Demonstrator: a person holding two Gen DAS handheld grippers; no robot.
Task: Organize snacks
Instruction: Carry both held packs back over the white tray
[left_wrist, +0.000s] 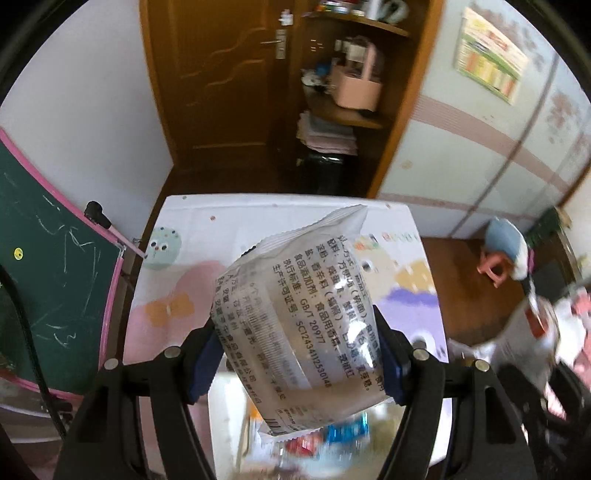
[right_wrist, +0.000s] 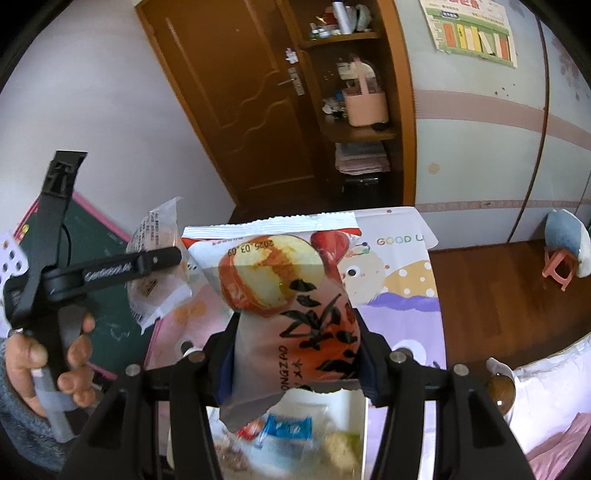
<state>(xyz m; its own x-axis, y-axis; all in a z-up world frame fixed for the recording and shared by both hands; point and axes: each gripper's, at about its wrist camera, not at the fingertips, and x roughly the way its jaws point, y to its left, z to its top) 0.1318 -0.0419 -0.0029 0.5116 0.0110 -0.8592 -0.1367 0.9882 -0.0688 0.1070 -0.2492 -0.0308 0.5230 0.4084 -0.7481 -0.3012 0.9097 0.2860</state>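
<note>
My left gripper (left_wrist: 295, 358) is shut on a clear snack packet (left_wrist: 295, 325) with black print on its back, held high over the table. The same packet (right_wrist: 155, 266) shows in the right wrist view at the left, beside the hand (right_wrist: 70, 365) that holds the left tool. My right gripper (right_wrist: 295, 354) is shut on an orange and white snack bag (right_wrist: 291, 302) with a picture of a filled cake and black brush lettering. Beneath both packets lie several other snacks (right_wrist: 284, 432) in blue, red and yellow wrappers, blurred.
The table carries a pastel cartoon cloth (left_wrist: 177, 295). A green chalkboard with a pink frame (left_wrist: 48, 295) stands at its left. Behind are a wooden door (left_wrist: 221, 74), shelves with a pink basket (left_wrist: 356, 86), and a pink stool (right_wrist: 557, 269) on the wooden floor at the right.
</note>
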